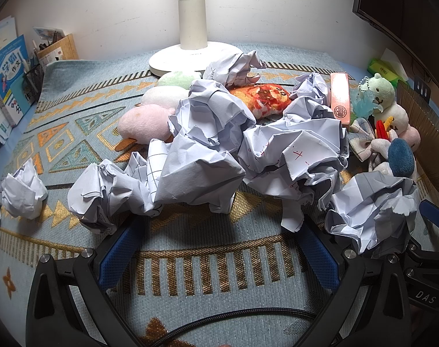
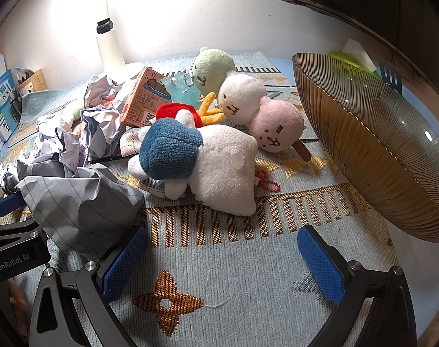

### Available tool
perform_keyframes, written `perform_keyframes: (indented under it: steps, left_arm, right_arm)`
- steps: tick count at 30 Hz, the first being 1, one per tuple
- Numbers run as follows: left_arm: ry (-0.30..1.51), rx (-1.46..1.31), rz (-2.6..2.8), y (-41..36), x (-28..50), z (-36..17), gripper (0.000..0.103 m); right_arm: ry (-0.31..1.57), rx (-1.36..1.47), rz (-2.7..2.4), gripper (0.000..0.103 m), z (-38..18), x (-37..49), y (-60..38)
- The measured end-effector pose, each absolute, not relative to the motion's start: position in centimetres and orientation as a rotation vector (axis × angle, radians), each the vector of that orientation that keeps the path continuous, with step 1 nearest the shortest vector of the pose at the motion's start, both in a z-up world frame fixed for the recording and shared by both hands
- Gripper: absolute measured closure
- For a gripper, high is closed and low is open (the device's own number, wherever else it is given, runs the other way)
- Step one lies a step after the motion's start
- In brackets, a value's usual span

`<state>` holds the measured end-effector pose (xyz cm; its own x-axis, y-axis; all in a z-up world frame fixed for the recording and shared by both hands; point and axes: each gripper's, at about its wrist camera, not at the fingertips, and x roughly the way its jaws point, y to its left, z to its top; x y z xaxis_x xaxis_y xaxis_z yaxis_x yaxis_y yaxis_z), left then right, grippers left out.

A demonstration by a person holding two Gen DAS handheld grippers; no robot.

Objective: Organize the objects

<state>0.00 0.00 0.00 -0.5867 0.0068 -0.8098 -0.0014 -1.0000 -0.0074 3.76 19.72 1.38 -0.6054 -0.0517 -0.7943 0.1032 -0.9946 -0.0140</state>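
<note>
Both claws are wide open and hold nothing. The left claw (image 1: 216, 257) hangs low in the frame, just under the paper balls (image 1: 208, 156) heaped in the middle. The right claw (image 2: 222, 263) sits below the white toy (image 2: 219, 167), with the bowl (image 2: 375, 150) tilted at right. A grab could squash paper, push toys away, or bump the bowl.
</note>
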Motion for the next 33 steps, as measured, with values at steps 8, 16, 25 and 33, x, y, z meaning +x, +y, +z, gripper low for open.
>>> perform_keyframes:
  steps: [8, 16, 25, 33]
  left_arm:
    - [-0.009, -1.426, 2.794, 0.0, 0.0, 0.0, 0.0]
    - [-0.009, -1.426, 2.794, 0.0, 0.0, 0.0, 0.0]
    - [-0.009, -1.425, 2.793, -0.02, 0.0, 0.0, 0.0]
    - [0.017, -1.41, 2.767, -0.54, -0.09, 0.11, 0.0]
  right_arm:
    - [0.089, 1.352, -2.738, 0.0, 1.38, 3.76, 19.72]
    - [0.089, 1.352, -2.738, 0.0, 1.38, 3.76, 19.72]
    - [0.089, 1.352, -2.738, 0.0, 1.38, 3.76, 19.72]
    - [0.086, 1.351, -2.738, 0.0, 1.39, 3.77, 19.81]
